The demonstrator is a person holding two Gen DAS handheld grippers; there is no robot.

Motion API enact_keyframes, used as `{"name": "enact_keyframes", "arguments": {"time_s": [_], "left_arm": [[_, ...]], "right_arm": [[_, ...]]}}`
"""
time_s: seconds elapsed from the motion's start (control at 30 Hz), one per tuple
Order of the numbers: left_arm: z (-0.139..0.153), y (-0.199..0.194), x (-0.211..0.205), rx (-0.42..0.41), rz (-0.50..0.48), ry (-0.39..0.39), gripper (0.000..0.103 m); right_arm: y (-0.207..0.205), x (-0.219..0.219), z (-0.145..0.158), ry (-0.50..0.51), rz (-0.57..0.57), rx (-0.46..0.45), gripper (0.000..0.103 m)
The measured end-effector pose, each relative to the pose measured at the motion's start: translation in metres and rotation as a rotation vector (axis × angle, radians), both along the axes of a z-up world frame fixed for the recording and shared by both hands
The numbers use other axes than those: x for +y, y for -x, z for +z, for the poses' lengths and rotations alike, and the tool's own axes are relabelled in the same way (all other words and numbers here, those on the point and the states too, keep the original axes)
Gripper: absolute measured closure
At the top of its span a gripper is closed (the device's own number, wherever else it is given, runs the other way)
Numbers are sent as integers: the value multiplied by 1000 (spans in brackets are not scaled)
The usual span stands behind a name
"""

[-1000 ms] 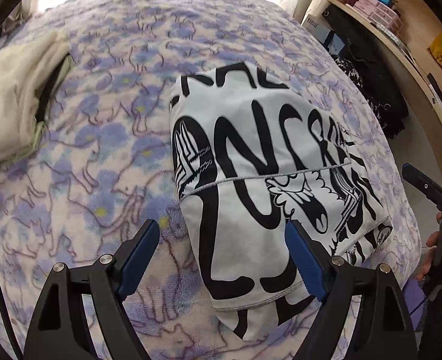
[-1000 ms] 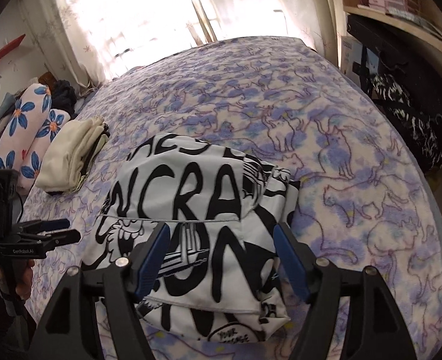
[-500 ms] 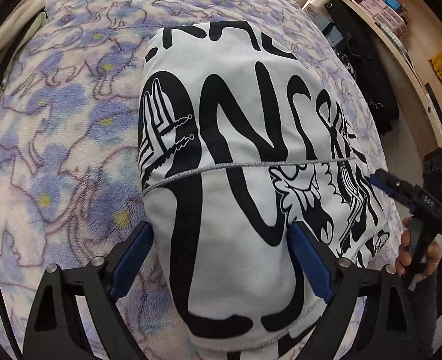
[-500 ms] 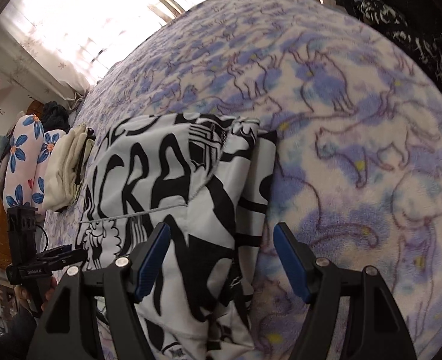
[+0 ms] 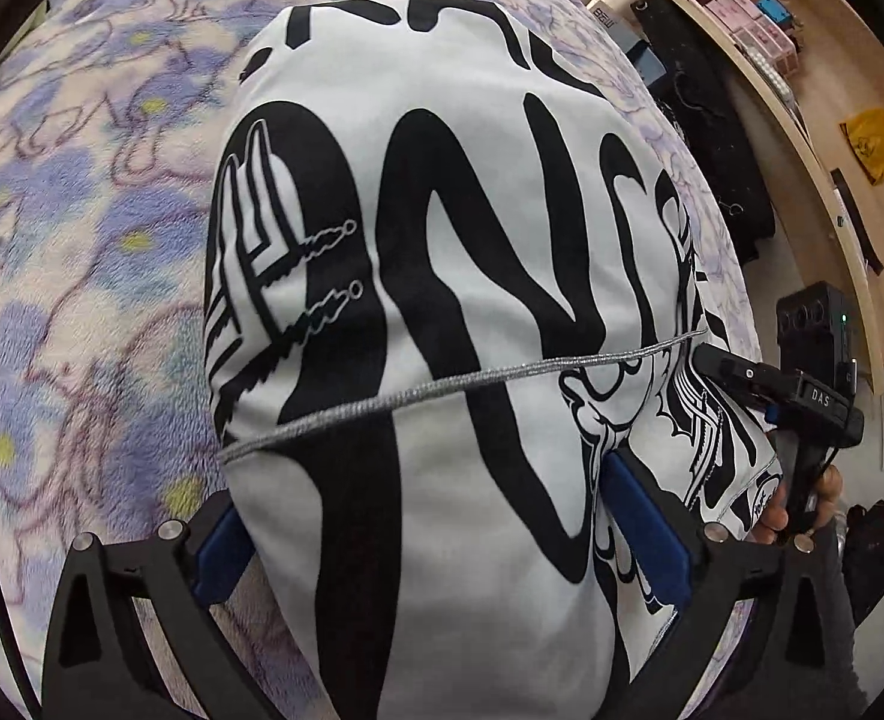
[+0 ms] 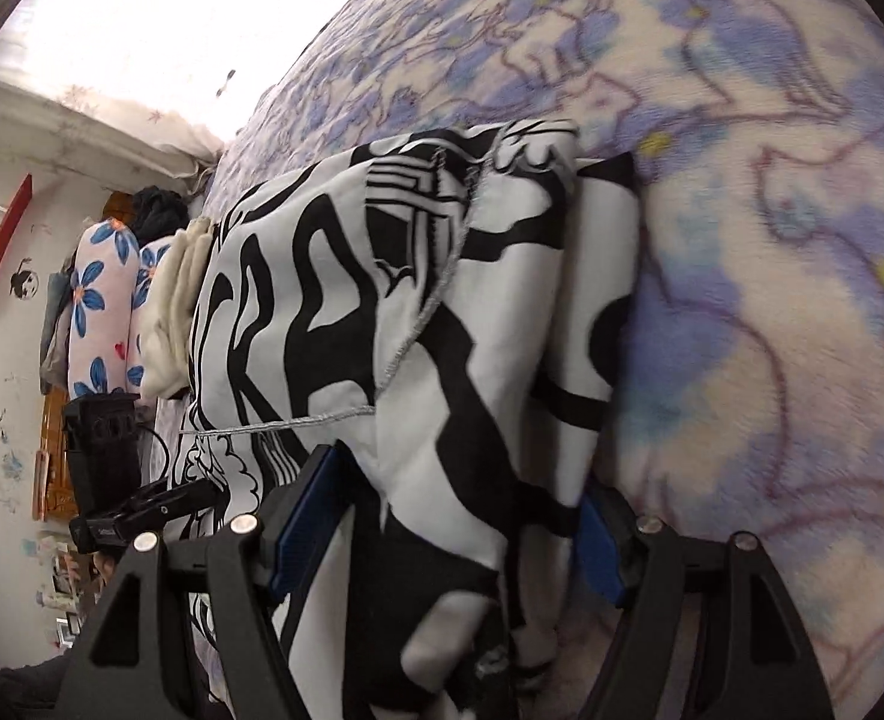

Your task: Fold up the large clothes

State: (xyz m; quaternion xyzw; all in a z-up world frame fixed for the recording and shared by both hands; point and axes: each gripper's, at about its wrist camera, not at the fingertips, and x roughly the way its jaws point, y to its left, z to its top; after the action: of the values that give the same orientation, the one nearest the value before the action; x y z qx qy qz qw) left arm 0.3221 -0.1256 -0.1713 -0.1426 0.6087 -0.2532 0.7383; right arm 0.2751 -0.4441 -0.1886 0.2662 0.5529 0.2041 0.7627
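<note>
A folded white garment with bold black lettering [image 5: 442, 240] lies on the bed's purple cat-print blanket [image 5: 70, 252]. My left gripper [image 5: 436, 540] straddles the garment's near end. Its jaws are opening, with the cloth between the blue pads [image 5: 646, 528] and no squeeze showing. In the right wrist view the same garment [image 6: 382, 300] bulges up between the pads of my right gripper [image 6: 451, 531], which stands wide over its thick folded edge. The two grippers come at the garment from opposite sides: the right gripper [image 5: 718, 366] shows at the garment's right side, the left gripper [image 6: 202, 492] at its left.
A folded cream garment [image 6: 172, 312] and flower-print pillows [image 6: 100, 300] lie further up the bed. A wooden shelf [image 5: 802, 120] with small boxes and dark clothing [image 5: 724, 138] stand beside the bed. Open blanket [image 6: 772, 240] stretches right of the garment.
Both grippers have come down close onto the garment, which now fills both views. The left jaws have spread wider. The right view has rolled and tilted downward.
</note>
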Motion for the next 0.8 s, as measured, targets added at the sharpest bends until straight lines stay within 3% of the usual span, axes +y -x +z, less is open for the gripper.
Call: {"name": "enact_keyframes", "arguments": {"time_s": [0.43, 0.53, 0.63, 0.8], "left_arm": [[-8, -16, -21, 9, -41, -3, 0], [-7, -16, -25, 3, -43, -14, 0], [2, -11, -31, -45, -56, -53, 10], [31, 2, -46, -173, -75, -128, 38]], "right_arm": [[-3, 12, 2, 46, -5, -1, 32], [0, 19, 6, 51, -8, -17, 43], [5, 28, 14, 73, -16, -39, 55], [14, 46, 39, 143, -29, -108, 70]]}}
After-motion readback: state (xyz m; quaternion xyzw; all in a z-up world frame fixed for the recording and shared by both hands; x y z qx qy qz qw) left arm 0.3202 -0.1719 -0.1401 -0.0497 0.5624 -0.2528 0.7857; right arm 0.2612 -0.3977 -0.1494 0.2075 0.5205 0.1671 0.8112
